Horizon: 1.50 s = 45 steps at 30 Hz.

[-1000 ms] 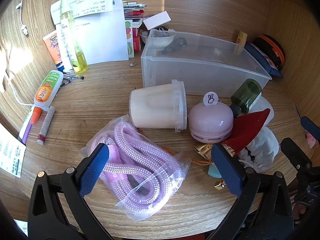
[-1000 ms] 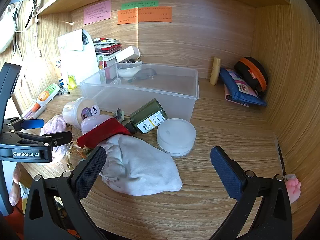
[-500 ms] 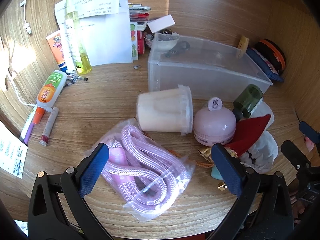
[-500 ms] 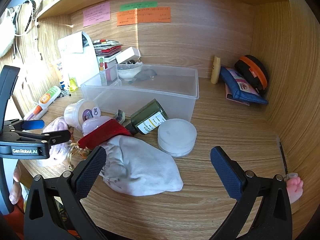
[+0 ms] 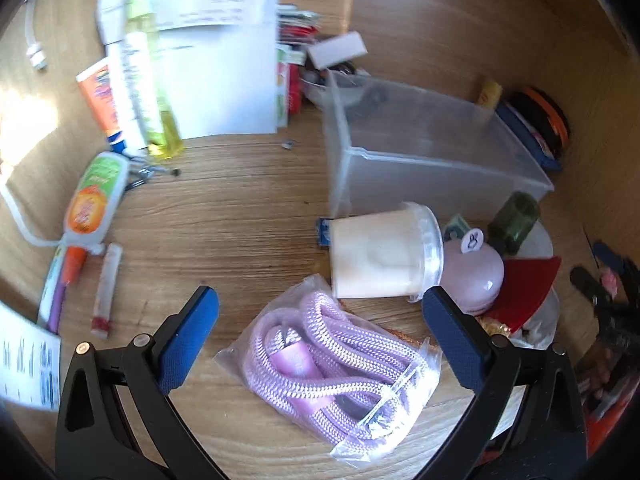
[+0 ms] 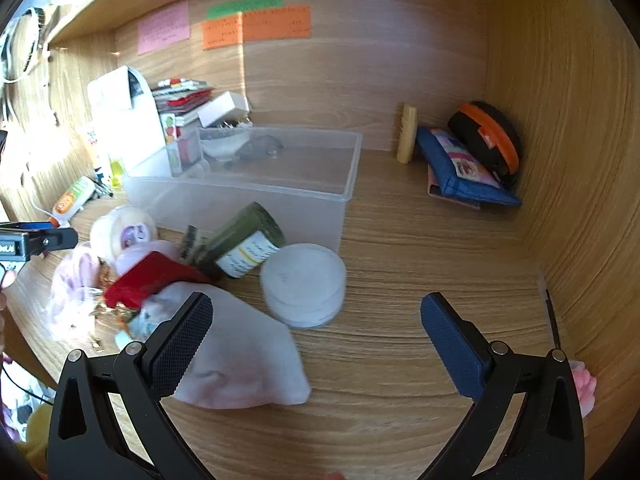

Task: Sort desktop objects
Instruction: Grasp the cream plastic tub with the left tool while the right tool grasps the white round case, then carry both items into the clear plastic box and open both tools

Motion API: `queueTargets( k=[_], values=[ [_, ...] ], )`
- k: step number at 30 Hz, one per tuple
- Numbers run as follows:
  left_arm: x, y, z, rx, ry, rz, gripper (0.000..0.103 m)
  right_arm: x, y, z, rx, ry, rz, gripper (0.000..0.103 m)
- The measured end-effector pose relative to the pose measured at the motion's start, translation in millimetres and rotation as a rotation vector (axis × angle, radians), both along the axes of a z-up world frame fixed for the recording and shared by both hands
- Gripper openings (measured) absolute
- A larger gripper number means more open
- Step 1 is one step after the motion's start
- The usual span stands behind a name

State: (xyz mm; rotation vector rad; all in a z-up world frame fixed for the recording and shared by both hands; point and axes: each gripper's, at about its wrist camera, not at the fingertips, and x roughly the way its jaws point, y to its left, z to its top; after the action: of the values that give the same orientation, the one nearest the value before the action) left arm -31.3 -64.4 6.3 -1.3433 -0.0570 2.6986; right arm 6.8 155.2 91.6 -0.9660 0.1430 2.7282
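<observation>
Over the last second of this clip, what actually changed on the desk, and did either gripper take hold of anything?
Only the left gripper moved: it swung to its left, so the bagged purple rope now sits right of centre between its open jaws, and the white tub has slid rightward in view. Nothing was grasped or released. The right gripper stays open over the white cloth pouch, and the clear bin has not shifted.

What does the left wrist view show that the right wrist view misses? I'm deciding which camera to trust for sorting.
Only the left wrist view shows the bagged purple rope clearly and the white marker. Only the right wrist view shows the white cloth pouch in full, the round white tin clearly and the wall notes. Both show the clear bin, green bottle and cream tub.
</observation>
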Motion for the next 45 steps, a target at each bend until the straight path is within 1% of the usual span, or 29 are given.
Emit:
queueTargets(
  k=[4, 7, 10, 14, 17, 19, 21, 23, 24, 25, 26, 27, 28, 29, 30, 31, 32, 34, 36, 38, 39, 41, 43, 45],
  values=[
    [-5.1, 12.9, 1.2, -0.042, 0.022, -0.072, 0.103, -14.2, 16.7, -5.9, -0.026, -0.052, 0.019, 0.101],
    [-12.0, 20.9, 5.1, -0.019, 0.015, -0.118, 0.103, -29.0, 23.2, -7.7, -0.070, -0.113, 0.059, 0.096],
    [-22.2, 28.1, 6.5, 0.003, -0.008, -0.150, 0.103, -44.5, 25.4, -11.7, -0.111, -0.176, 0.114, 0.094],
    [-38.2, 36.5, 1.0, 0.004, -0.044, -0.161, 0.103, -57.5, 20.8, -14.4, -0.127, -0.229, 0.176, 0.093],
    [-48.1, 40.9, -5.7, -0.001, -0.073, -0.163, 0.103, -65.1, 18.0, -13.7, -0.138, -0.257, 0.200, 0.092],
    [-53.4, 42.2, -10.2, 0.000, -0.093, -0.162, 0.103, -68.4, 16.4, -9.6, -0.126, -0.271, 0.207, 0.090],
    [-56.7, 40.5, -11.4, 0.018, -0.098, -0.161, 0.103, -71.1, 14.1, -3.6, -0.111, -0.274, 0.216, 0.090],
    [-59.8, 38.1, -12.1, 0.039, -0.108, -0.152, 0.103, -73.6, 13.2, 1.5, -0.102, -0.284, 0.222, 0.087],
    [-61.6, 36.1, -13.1, 0.056, -0.114, -0.150, 0.103, -76.9, 12.6, 3.3, -0.096, -0.294, 0.223, 0.081],
    [-62.5, 33.5, -14.6, 0.074, -0.120, -0.147, 0.102, -78.6, 12.3, 1.9, -0.093, -0.302, 0.225, 0.076],
    [-63.3, 31.2, -16.0, 0.083, -0.126, -0.143, 0.095, -80.8, 12.2, 0.3, -0.093, -0.311, 0.227, 0.074],
    [-64.4, 29.2, -18.7, 0.088, -0.138, -0.140, 0.081, -83.0, 12.8, -1.7, -0.096, -0.319, 0.228, 0.071],
    [-66.3, 26.9, -22.6, 0.100, -0.161, -0.144, 0.079, -84.6, 13.2, -3.4, -0.101, -0.324, 0.231, 0.070],
    [-67.3, 23.6, -25.7, 0.133, -0.178, -0.147, 0.078, -85.5, 13.0, -3.9, -0.098, -0.320, 0.231, 0.069],
    [-67.5, 19.3, -27.7, 0.169, -0.187, -0.140, 0.078, -86.4, 12.4, -3.6, -0.090, -0.319, 0.231, 0.067],
    [-67.8, 16.7, -28.7, 0.189, -0.190, -0.134, 0.078, -87.1, 11.8, -3.7, -0.087, -0.318, 0.234, 0.063],
    [-67.4, 15.7, -28.6, 0.195, -0.190, -0.133, 0.077, -87.5, 11.0, -3.4, -0.082, -0.313, 0.236, 0.063],
    [-67.5, 17.8, -28.2, 0.190, -0.183, -0.134, 0.075, -88.4, 10.0, -3.1, -0.076, -0.309, 0.232, 0.063],
    [-68.1, 25.0, -29.7, 0.139, -0.176, -0.129, 0.076, -88.7, 10.3, -2.9, -0.074, -0.301, 0.227, 0.063],
    [-69.5, 34.1, -33.5, 0.072, -0.179, -0.122, 0.076, -85.5, 12.2, -2.1, -0.074, -0.296, 0.217, 0.063],
    [-69.8, 36.5, -33.7, 0.056, -0.174, -0.122, 0.077, -84.2, 12.4, -2.1, -0.072, -0.294, 0.215, 0.063],
    [-71.4, 38.1, -33.9, 0.050, -0.177, -0.120, 0.077, -81.9, 12.8, -1.7, -0.067, -0.291, 0.209, 0.063],
    [-74.2, 36.8, -33.6, 0.068, -0.203, -0.112, 0.077, -79.5, 13.3, -0.4, -0.066, -0.286, 0.204, 0.063],
    [-74.6, 38.0, -31.8, 0.054, -0.211, -0.109, 0.069, -77.1, 14.0, 2.7, -0.062, -0.275, 0.201, 0.063]
  ],
)
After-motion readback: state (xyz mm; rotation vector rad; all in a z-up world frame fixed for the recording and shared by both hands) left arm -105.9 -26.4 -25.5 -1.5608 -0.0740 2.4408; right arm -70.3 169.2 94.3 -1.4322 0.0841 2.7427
